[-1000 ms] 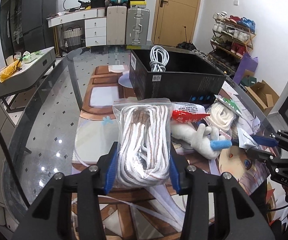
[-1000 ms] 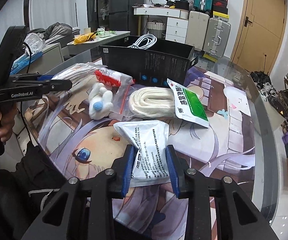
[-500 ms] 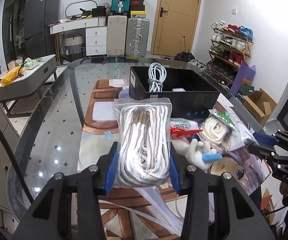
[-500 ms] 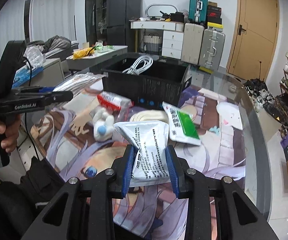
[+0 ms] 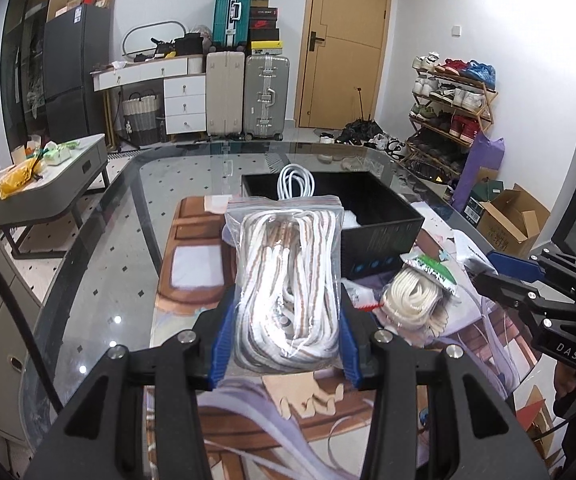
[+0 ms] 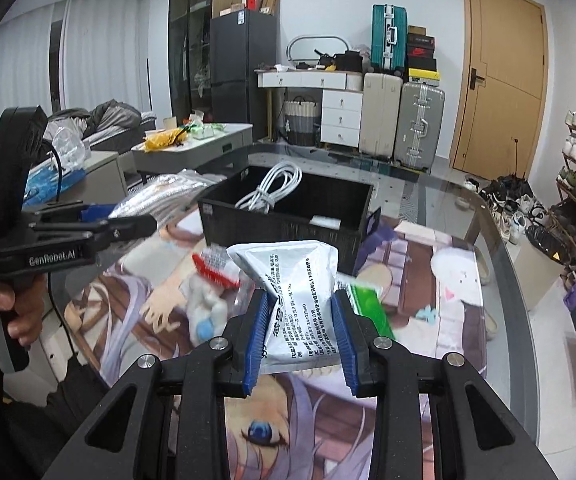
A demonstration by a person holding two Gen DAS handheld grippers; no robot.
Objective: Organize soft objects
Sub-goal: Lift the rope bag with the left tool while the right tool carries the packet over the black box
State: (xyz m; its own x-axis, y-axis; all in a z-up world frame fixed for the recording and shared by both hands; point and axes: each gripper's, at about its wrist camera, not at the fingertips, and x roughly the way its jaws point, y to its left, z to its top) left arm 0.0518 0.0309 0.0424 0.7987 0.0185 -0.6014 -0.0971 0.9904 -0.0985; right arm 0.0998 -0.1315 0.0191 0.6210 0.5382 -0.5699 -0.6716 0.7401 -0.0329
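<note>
While clamped between jaws (both): rope bag (image 5: 288, 280), pouch (image 6: 294, 304).

White walls all round, and a wooden door (image 5: 346, 46) stands shut at the far end. Left of it, suitcases (image 5: 247, 94) line up beside a white drawer unit (image 5: 183, 104) and a dark cabinet (image 5: 75, 76). A shoe rack (image 5: 450, 104) fills the right wall, pale curtains (image 6: 83, 76) the far left.

Black box (image 6: 283, 220) open-topped; cable coil (image 6: 269, 188) fills its left corner.
</note>
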